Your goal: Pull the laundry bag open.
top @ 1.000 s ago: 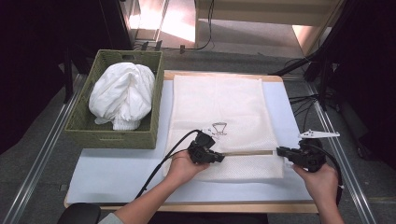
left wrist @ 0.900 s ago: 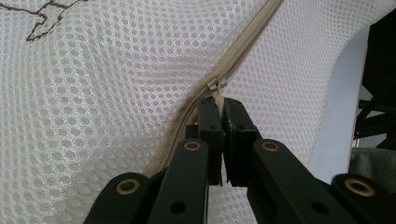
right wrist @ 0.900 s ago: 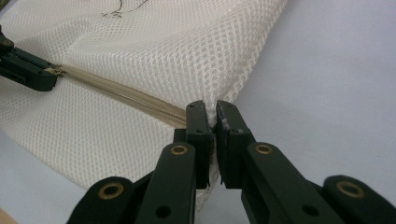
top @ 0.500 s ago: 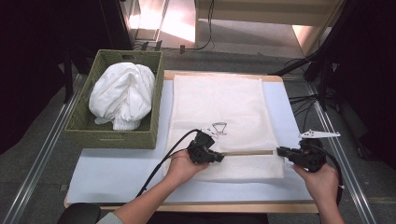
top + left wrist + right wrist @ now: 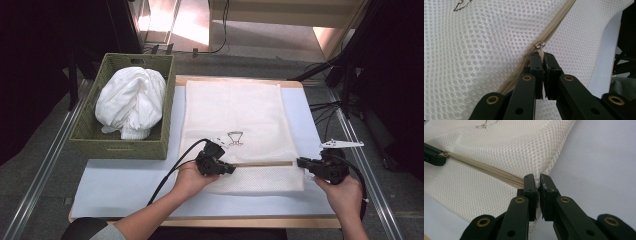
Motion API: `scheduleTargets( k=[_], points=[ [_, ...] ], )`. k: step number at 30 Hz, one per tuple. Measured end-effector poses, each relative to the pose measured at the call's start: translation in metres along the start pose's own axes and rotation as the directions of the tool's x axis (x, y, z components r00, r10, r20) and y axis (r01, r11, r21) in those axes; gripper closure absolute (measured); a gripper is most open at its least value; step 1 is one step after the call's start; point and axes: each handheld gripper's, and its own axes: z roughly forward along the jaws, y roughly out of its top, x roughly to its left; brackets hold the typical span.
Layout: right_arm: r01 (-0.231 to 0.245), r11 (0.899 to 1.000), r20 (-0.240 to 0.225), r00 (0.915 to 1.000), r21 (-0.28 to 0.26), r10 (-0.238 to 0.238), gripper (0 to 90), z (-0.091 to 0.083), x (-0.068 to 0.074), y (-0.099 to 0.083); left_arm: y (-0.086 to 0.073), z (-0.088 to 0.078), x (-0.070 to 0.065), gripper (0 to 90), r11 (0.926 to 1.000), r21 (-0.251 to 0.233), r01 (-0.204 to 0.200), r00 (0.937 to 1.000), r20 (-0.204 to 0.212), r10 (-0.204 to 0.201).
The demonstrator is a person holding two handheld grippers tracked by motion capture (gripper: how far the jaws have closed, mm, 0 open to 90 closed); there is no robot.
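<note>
Soft, even light falls on the tabletop [image 5: 125, 190] from above, while the room's sides sink into near black and a warm glare burns on the floor beyond. Both gripper views are bright and low in shadow, sharp on the mesh laundry bag [image 5: 486, 50] and blurred at the nearest claw parts.

My left hand-held gripper [image 5: 541, 56] covers most of the zipper pull [image 5: 540, 53], so I cannot tell its shape. The bag's small printed mark [image 5: 235, 138] is too tiny to read. My forearms are cut off at the high view's bottom edge.
</note>
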Motion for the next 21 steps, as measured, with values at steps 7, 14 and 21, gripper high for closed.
scheduleTargets(
  k=[7,14,21],
  points=[
    [0.004,1.000,0.006,1.0000,-0.002,-0.004,86.0,0.0003,0.0004,0.0001,-0.0011,-0.0012,0.0005,88.1,0.9998,-0.021,0.007,0.9999,0.007,-0.007],
    [0.004,1.000,0.003,1.0000,-0.004,-0.004,86.0,-0.0001,0.0005,0.0000,-0.0007,-0.0050,-0.0006,88.1,0.9996,-0.028,0.009,0.9999,0.011,-0.008],
    [0.005,1.000,0.003,1.0000,-0.002,-0.005,86.0,0.0004,0.0002,-0.0002,-0.0011,-0.0051,-0.0006,88.1,0.9997,-0.025,0.002,0.9999,0.015,-0.001]
  ],
)
